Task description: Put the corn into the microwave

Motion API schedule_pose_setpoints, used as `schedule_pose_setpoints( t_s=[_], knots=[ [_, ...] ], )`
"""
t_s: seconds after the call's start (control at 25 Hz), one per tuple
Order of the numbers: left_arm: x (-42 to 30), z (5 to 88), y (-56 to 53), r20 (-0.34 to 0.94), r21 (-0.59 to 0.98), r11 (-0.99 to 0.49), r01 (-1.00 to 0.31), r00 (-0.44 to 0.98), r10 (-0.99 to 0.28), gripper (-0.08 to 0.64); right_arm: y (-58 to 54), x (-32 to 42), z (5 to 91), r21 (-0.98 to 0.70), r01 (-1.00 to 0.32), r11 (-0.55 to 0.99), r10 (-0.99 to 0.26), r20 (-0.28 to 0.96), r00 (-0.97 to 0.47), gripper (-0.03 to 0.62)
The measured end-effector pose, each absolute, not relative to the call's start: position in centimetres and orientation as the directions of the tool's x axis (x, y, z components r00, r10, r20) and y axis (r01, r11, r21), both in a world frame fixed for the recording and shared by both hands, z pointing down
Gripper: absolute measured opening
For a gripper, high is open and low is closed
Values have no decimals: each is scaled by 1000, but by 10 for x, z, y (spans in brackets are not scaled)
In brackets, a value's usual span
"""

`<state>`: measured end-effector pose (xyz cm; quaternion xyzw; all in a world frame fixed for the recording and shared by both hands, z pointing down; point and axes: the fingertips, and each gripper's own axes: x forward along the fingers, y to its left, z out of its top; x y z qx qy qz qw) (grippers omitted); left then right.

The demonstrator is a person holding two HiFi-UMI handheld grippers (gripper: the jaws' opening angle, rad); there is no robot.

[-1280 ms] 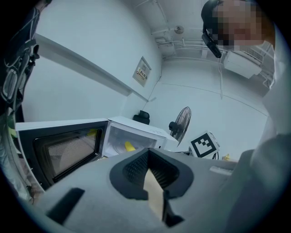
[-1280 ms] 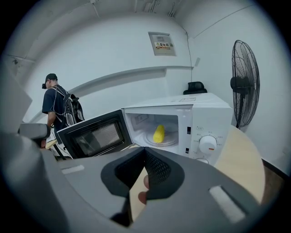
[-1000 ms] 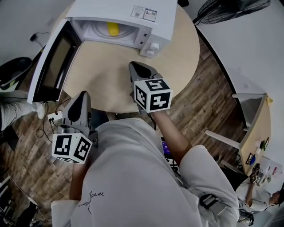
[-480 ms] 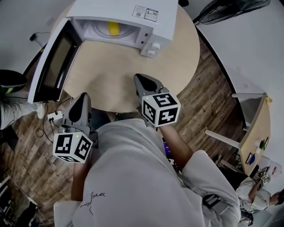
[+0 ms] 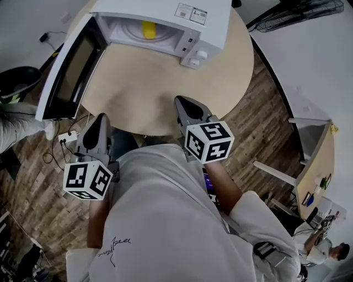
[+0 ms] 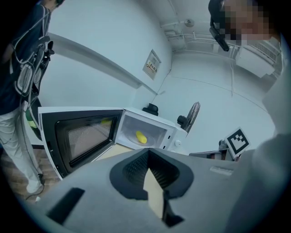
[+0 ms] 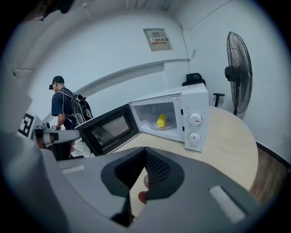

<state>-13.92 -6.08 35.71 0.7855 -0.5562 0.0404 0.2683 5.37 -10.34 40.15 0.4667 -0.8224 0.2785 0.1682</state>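
The yellow corn point(image 5: 148, 28) lies on the turntable inside the white microwave point(image 5: 165, 11), whose door point(image 5: 69, 71) hangs open to the left. It shows in the left gripper view as corn point(image 6: 141, 137) and in the right gripper view as corn point(image 7: 161, 121). My right gripper point(image 5: 185, 104) is over the near edge of the round table point(image 5: 143, 88), shut and holding nothing. My left gripper point(image 5: 99, 120) hangs off the table's near left edge, below the door, also shut with nothing in it. Both point toward the microwave from well short of it.
The microwave's control knobs point(image 7: 194, 127) face me on its right side. A standing fan point(image 7: 238, 68) is beyond the table on the right. A person with a backpack point(image 7: 63, 107) stands at the left, past the door. A power strip point(image 5: 69, 137) lies on the wooden floor.
My right gripper has drawn back from the microwave toward my body, to the right in the head view. The left gripper has sunk a little. Both stay shut.
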Motion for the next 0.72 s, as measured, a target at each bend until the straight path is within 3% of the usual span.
schedule_pose_setpoints(
  t_s=[0.72],
  knots=[
    [-148,363,-51,386,372,-207,-905,354,-852,-11,-94,54,382,-307,-827,470,-650,514,-560,11]
  ],
)
